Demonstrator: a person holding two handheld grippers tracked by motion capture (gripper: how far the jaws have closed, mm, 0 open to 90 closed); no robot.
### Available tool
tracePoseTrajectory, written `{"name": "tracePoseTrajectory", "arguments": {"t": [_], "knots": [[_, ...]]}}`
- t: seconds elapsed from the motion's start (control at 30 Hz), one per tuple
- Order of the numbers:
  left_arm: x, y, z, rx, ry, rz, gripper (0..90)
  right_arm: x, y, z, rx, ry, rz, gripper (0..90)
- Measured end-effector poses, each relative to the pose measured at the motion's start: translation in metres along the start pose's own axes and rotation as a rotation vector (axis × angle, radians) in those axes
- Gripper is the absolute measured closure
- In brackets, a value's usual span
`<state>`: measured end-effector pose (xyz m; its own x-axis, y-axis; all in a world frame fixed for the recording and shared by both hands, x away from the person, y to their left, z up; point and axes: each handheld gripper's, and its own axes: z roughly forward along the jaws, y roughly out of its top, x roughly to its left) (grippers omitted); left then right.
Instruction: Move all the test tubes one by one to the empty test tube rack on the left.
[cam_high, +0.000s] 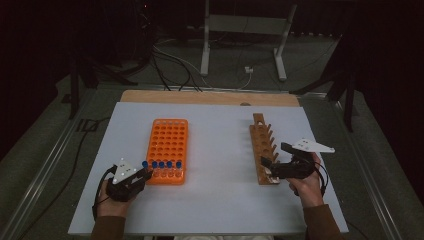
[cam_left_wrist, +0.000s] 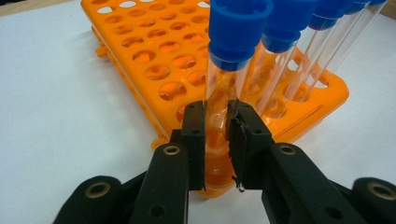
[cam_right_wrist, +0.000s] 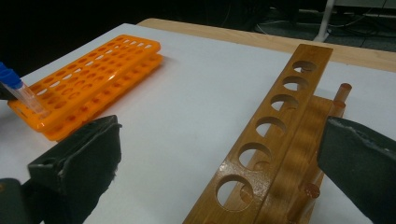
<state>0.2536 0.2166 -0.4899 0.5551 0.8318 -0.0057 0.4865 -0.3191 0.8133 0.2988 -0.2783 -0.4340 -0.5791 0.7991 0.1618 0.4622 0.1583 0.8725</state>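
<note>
Pinching a capped tube (cam_left_wrist: 224, 93), the left gripper (cam_left_wrist: 217, 140) risks tilting the orange rack (cam_left_wrist: 140, 60); right gripper (cam_right_wrist: 219, 158) spread.

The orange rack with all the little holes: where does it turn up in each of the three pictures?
High view: the orange rack lies left of centre on the white table.
Left gripper view: it spans the top and middle, beyond the left tool.
Right gripper view: far left.
Shared landmark: the blue-capped tubes along the rack's near edge.
</note>
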Motion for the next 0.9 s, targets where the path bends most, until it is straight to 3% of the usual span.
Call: {"name": "tracePoseTrajectory", "arguments": {"t": [0.1,0.37,0.77,0.9], "knots": [[0.001,0.000,0.000,-0.002,-0.014,-0.020,76.8,0.000,0.000,0.000,0.002,0.000,0.001,0.0],[0.003,-0.001,-0.006,-0.033,-0.028,-0.049,63.7,-0.002,-0.003,-0.004,0.003,-0.009,0.004,0.0],[0.008,0.003,-0.024,-0.167,-0.058,-0.085,45.1,-0.007,-0.017,-0.018,-0.025,-0.034,0.011,0.0],[0.009,0.005,-0.030,-0.208,-0.038,-0.101,36.3,-0.008,-0.024,-0.022,-0.041,-0.038,0.011,0.0]]}}
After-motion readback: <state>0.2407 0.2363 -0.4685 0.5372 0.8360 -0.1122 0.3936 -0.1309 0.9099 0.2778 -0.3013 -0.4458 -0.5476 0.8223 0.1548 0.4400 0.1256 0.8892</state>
